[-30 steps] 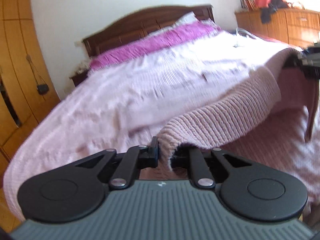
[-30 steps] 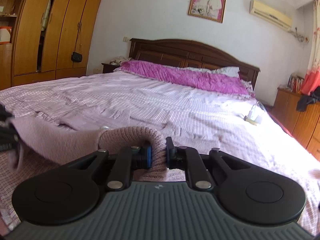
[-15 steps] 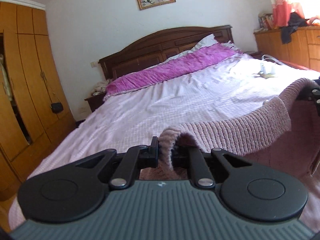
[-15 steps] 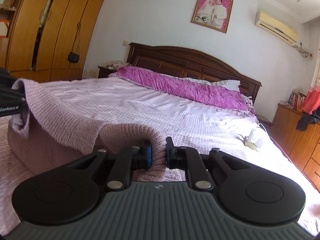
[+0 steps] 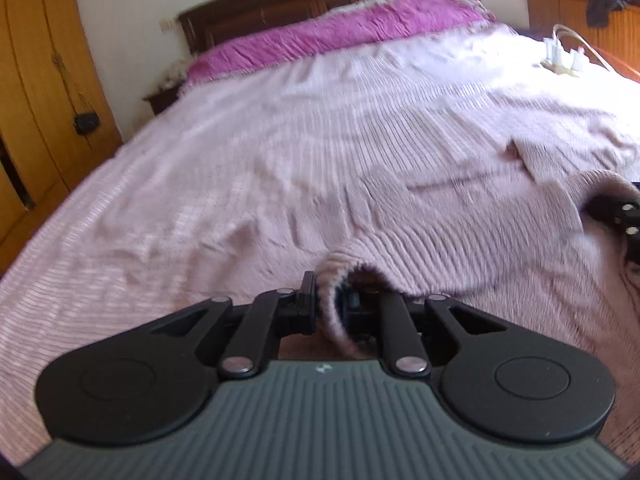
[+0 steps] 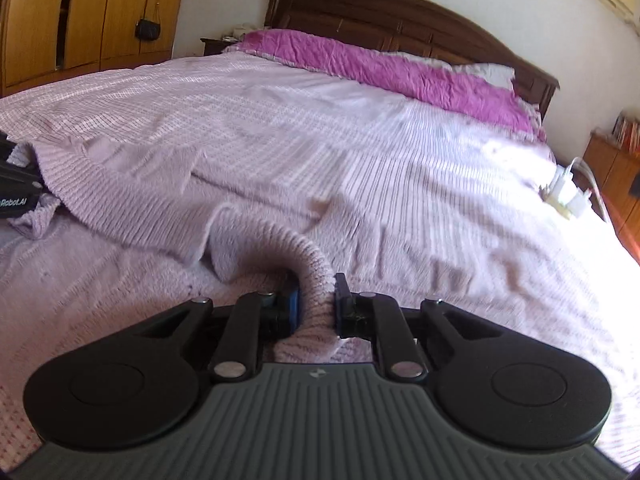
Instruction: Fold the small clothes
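From the left wrist view, the left gripper [image 5: 328, 304] has its jaws pressed on the ribbed hem of the pink knit sweater [image 5: 460, 236]. Half a second ago that hem hung high in the air between the two tools; now it has come down, and most of the garment lies spread over the bedspread [image 5: 224, 168], with only the pinched edge raised. The picture is smeared, so the hands seem to be moving as I look. At the far right edge the right gripper [image 5: 624, 216] shows as a dark shape against the cloth. To my eye the garment is being laid flat, ready for a first fold.

From the right wrist view, the right gripper [image 6: 316, 304] pinches a rolled ribbed edge of the sweater [image 6: 132, 208], which slopes away leftward to the left gripper [image 6: 16, 192], half buried in knit. It too was held well above the bed a moment ago.

The count: one sweater, two grippers, one bed, one purple pillow roll [image 6: 384, 68], one white plug strip [image 6: 566, 196] well apart on the bedspread.
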`<state>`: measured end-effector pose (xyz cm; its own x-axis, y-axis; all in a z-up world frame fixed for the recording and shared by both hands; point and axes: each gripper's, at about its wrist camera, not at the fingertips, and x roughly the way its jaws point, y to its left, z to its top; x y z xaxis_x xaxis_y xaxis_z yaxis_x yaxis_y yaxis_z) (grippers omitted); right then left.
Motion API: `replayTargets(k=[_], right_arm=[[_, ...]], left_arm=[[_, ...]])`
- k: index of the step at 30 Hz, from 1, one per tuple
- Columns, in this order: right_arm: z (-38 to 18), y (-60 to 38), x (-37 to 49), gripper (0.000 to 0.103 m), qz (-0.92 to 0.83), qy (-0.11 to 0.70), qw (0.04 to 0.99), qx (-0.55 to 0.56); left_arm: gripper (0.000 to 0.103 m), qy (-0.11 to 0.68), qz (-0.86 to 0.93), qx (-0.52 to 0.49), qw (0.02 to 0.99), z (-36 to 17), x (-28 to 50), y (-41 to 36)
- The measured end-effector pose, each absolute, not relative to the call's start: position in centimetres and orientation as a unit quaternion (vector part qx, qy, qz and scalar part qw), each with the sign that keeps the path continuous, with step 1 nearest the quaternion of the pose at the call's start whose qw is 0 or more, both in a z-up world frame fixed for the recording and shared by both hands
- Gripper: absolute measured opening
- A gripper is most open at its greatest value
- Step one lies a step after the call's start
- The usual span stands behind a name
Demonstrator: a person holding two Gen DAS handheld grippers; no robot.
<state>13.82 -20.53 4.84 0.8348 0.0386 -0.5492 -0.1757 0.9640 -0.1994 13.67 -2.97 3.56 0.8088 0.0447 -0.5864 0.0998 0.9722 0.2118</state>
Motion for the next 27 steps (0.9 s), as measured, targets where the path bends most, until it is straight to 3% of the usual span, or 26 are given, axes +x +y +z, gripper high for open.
replayTargets(k=[4,6,9,10,13,27], right_arm=[[4.1,-20.4,13.8,0.023,0.056,0.277,0.953,-0.108],[4.5,-20.6,13.5,0.027,0.059,0.277,0.954,-0.097],[5.7,-21.0,11.5,0.045,0.067,0.271,0.957,-0.079],[6.1,-21.1,10.7,0.053,0.066,0.267,0.959,-0.076],[7.7,-22.1,7.1,0.061,0.057,0.253,0.963,-0.073],[10.0,-22.1,-4.1,0.074,0.041,0.226,0.97,-0.081]], left_arm=[[0.021,0.308,-0.018,0.125,0.943,4.2,13.3,-3.1],[0.035,0.311,-0.023,0.115,0.943,5.1,12.8,-2.8],[0.057,0.305,-0.025,0.095,0.947,6.4,11.1,-2.3],[0.058,0.302,-0.026,0.089,0.949,6.7,10.4,-2.1],[0.058,0.306,-0.03,0.075,0.949,7.4,8.3,-1.7],[0.059,0.282,-0.035,0.084,0.955,9.3,-0.1,-1.7]])
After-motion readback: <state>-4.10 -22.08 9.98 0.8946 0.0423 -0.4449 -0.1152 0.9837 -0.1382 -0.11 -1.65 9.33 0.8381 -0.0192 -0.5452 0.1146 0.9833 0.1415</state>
